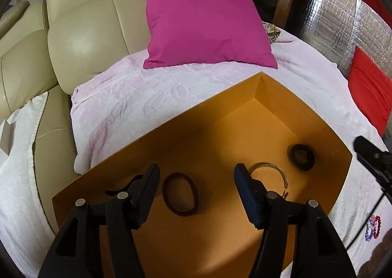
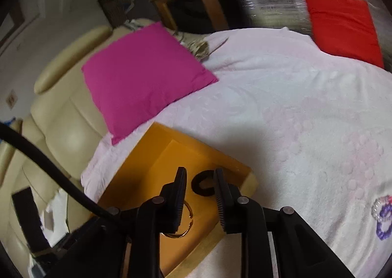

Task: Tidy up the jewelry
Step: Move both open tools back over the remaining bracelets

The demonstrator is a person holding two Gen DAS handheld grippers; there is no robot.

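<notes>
We hold our left tongs released, fingers wide apart, low over the near part of an open orange box that sits on a pale pink blanket. Between those spread fingers, on the box floor, lies a dark brown ring-shaped band, touching neither finger. Just to the right of it, partly hidden behind our right-hand finger, curves a thin gold bangle, and farther toward the right wall of the box rests a thick black ring, apart from the bangle. Our right tongs also stand released and grasping nothing, hanging over the box's right side, with the black ring seen in the gap between the fingers and the gold bangle below the left finger; whether the tips touch the box floor we cannot tell, since this view is somewhat blurred. Out on the blanket, well apart from the box, lie beaded bracelets, purple and whitish, near the right edge of the view. A magenta cushion leans against a cream leather sofa beyond the box, and a red cushion sits at the far right.
</notes>
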